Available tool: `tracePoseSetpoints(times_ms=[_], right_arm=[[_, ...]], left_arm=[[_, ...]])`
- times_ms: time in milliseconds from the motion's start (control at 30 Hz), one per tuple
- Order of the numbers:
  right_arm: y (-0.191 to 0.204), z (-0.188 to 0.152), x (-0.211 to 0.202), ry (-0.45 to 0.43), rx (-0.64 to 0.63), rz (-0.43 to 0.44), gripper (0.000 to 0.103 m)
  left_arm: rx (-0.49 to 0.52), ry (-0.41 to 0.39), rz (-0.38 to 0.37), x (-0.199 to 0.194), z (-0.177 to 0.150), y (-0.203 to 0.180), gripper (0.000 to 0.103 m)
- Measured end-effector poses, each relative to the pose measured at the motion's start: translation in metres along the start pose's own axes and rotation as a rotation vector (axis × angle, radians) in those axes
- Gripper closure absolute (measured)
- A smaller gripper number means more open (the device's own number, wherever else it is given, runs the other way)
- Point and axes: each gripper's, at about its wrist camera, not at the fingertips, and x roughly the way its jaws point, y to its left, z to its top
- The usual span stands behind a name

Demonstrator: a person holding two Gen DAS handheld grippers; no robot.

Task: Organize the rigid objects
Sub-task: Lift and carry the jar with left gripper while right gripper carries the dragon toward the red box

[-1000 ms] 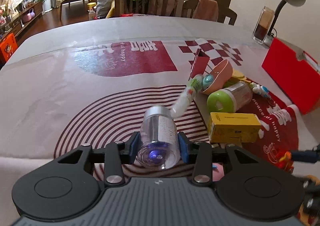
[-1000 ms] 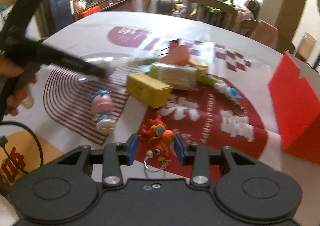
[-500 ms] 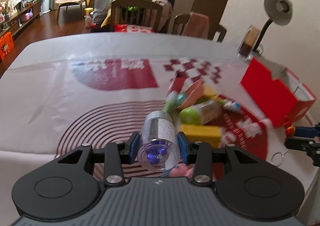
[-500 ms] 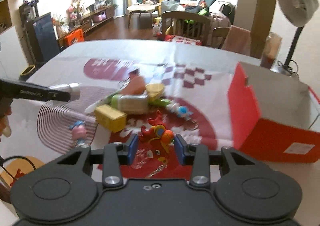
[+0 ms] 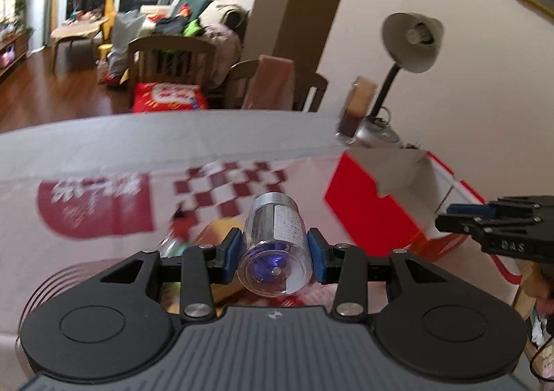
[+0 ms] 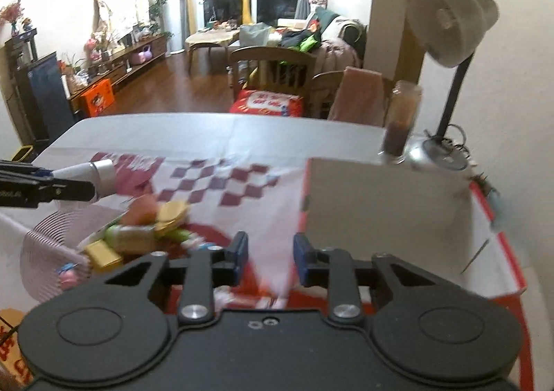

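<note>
My left gripper [image 5: 273,249] is shut on a clear plastic bottle with a silver cap [image 5: 273,245], held in the air above the table and pointing toward the open red box [image 5: 374,207]. My right gripper [image 6: 270,256] is open with nothing between its pads, just left of the red box's white inside wall [image 6: 381,207]. The red rooster keychain is not in view. The left gripper and bottle show at the left of the right wrist view [image 6: 100,176]. A pile of toys [image 6: 145,225] lies on the patterned cloth.
A desk lamp [image 6: 450,31] and a dark jar [image 6: 398,121] stand behind the box at the far right. A yellow carton [image 6: 102,254] and a pink figure [image 6: 67,275] lie at the left. Chairs [image 6: 277,69] stand past the far table edge.
Both grippers have risen and moved right toward the red box. The right gripper held the red rooster keychain earlier and is now open and empty. The left still holds the bottle.
</note>
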Motion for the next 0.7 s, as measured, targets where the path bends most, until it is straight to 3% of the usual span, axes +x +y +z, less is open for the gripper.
tracePoseSetpoints(times_ms=[200,267,433,700], right_arm=[[-0.053,0.008,0.016,0.009,0.040,-0.018,0.085],[-0.068,0.006,0.015,0.007,0.073,-0.004,0.079],[-0.069,-0.007,0.006,0.019,0.036,0.107,0.073],[-0.032,-0.046,0.000,0.101,0.004,0.237,0.040]], left_arm=[[0.058,-0.024,-0.017,0.033,0.026,-0.051,0.063],[0.058,-0.030,-0.021,0.039,0.030,-0.062,0.063],[0.049,-0.016,-0.017,0.048,0.027,-0.075,0.063],[0.027,0.020,-0.027,0.045,0.002,-0.066,0.063]])
